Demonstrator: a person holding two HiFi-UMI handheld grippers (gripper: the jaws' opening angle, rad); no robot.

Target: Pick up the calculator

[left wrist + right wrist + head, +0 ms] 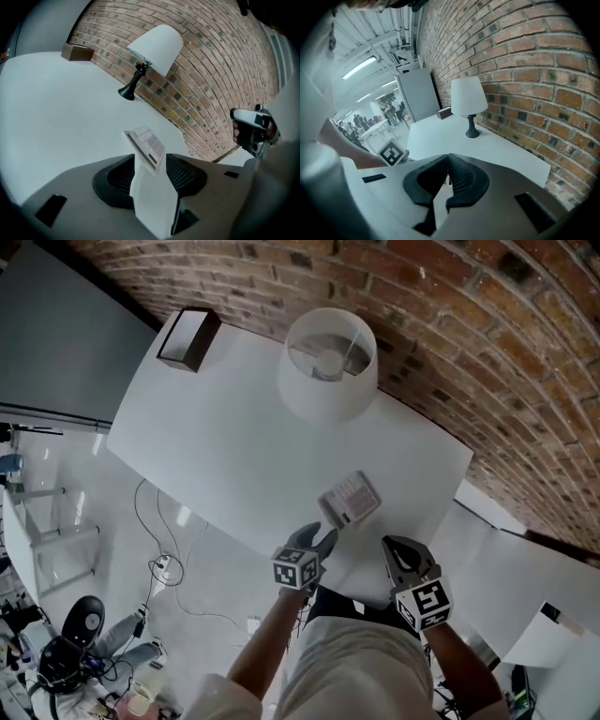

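The calculator (350,498) is pale grey with rows of keys and lies flat near the front edge of the white table (225,437). My left gripper (322,538) stands open just short of it. In the left gripper view the calculator (146,144) sits right ahead of the left gripper (151,159), its near end at the gap between the jaws, and neither pad touches it. My right gripper (394,547) hovers to the calculator's right, off the table edge. In the right gripper view the right gripper (446,157) is shut with nothing in it.
A white-shaded lamp (328,362) on a black stand (130,86) is at the back of the table by the brick wall (487,352). A brown box (189,337) sits at the far left corner. Cables and gear lie on the floor (159,568) on the left.
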